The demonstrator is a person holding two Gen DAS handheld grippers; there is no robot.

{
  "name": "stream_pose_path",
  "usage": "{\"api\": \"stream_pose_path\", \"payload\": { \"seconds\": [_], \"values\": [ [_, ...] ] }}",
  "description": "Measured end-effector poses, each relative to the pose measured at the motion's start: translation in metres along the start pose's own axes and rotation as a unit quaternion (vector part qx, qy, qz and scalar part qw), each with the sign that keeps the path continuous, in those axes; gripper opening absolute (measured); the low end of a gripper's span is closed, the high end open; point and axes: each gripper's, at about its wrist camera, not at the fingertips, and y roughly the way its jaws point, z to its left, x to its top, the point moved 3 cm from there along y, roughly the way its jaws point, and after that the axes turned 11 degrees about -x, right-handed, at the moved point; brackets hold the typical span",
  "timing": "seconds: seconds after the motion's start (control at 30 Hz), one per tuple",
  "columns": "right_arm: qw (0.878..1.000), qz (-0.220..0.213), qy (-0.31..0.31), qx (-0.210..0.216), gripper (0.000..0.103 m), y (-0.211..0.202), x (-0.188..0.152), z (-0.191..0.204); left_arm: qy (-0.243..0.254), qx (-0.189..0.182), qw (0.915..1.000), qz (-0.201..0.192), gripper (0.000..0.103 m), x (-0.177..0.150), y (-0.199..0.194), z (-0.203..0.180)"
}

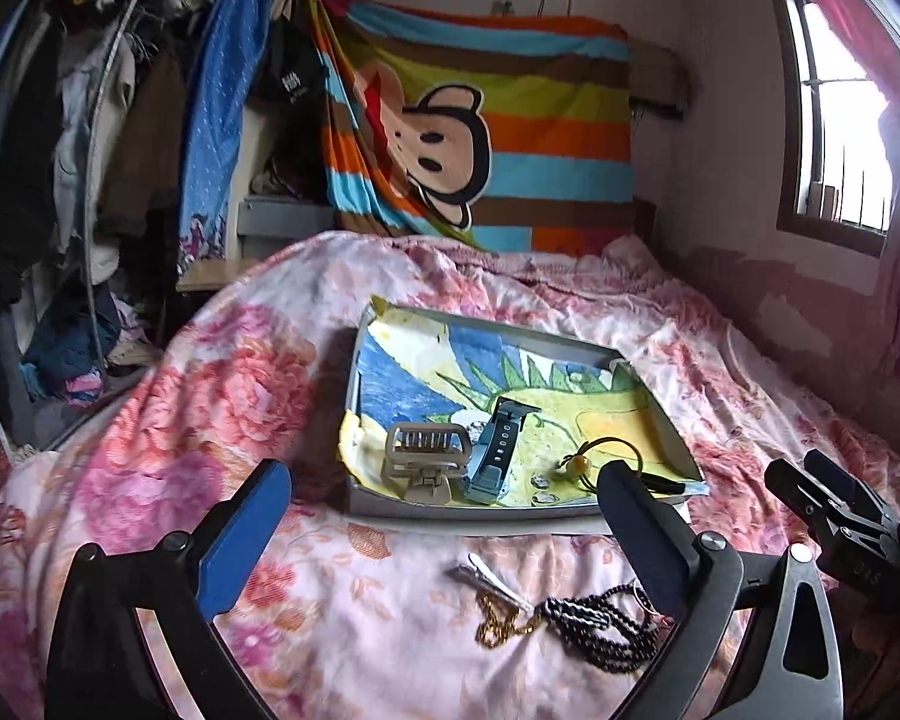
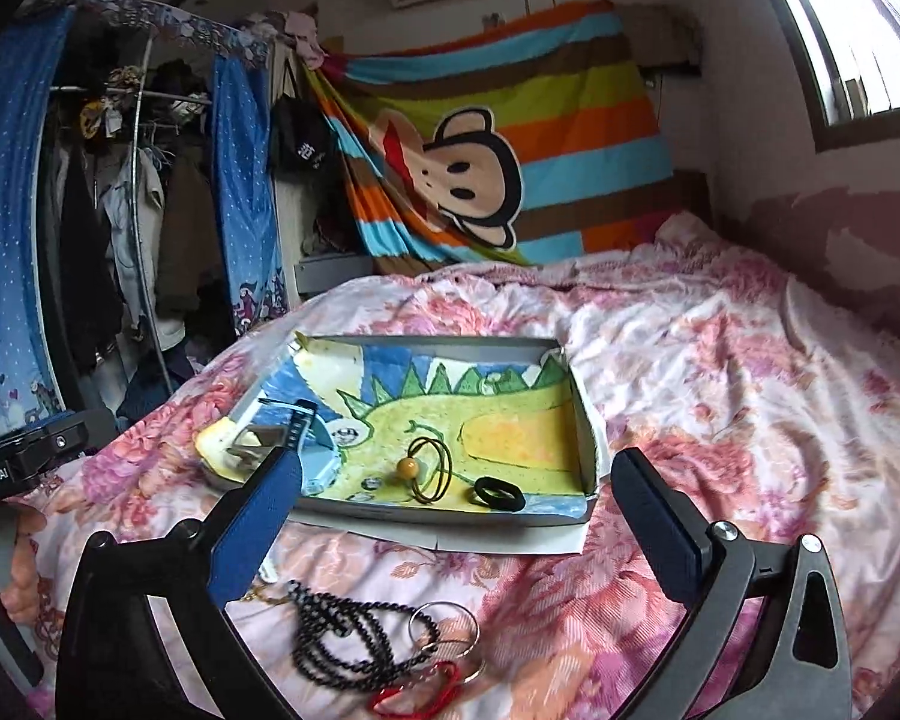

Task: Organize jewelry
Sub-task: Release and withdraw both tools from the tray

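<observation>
A shallow grey tray (image 1: 660, 420) lined with a dinosaur drawing lies on the floral bedspread. In it are a beige claw clip (image 1: 426, 456), a blue-grey watch (image 1: 498, 444), a hair tie with a yellow bead (image 1: 582, 465) and a black ring (image 2: 495, 489). In front of the tray, on the bedspread, lie a silver hair clip (image 1: 486, 576), a gold chain (image 1: 501, 624), a black bead necklace (image 2: 342, 630), key rings (image 2: 444, 630) and a red cord (image 2: 426, 690). My left gripper (image 1: 444, 474) and right gripper (image 2: 456, 462) both hover open above these loose pieces, holding nothing.
An open wardrobe (image 2: 120, 210) full of clothes stands at the left behind blue curtains. A striped monkey blanket (image 1: 480, 120) hangs at the bed's head. A window (image 1: 840, 90) and wall bound the right side. A hand (image 2: 24, 570) holds the left gripper.
</observation>
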Motion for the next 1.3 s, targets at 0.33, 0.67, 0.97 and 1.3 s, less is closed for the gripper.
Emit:
{"api": "stream_pose_path", "payload": {
  "seconds": [0.33, 0.67, 0.97, 1.3],
  "values": [
    [0.999, -0.031, -0.006, -0.022, 0.101, -0.074, 0.002, -0.001, 0.043, 0.019, 0.9980, -0.041, 0.103, -0.011, -0.067, -0.015],
    [0.999, -0.020, -0.013, -0.032, 0.101, -0.127, -0.018, -0.016, 0.061, 0.026, 0.9968, -0.043, 0.103, -0.031, -0.111, -0.020],
    [0.999, 0.021, -0.036, -0.017, 0.101, -0.144, -0.040, -0.013, 0.042, 0.025, 0.9987, -0.013, 0.103, -0.055, -0.131, -0.020],
    [0.989, 0.139, -0.049, -0.032, 0.101, -0.116, -0.078, -0.024, 0.013, 0.022, 0.9981, 0.057, 0.103, -0.075, -0.117, -0.011]
  ]
}}
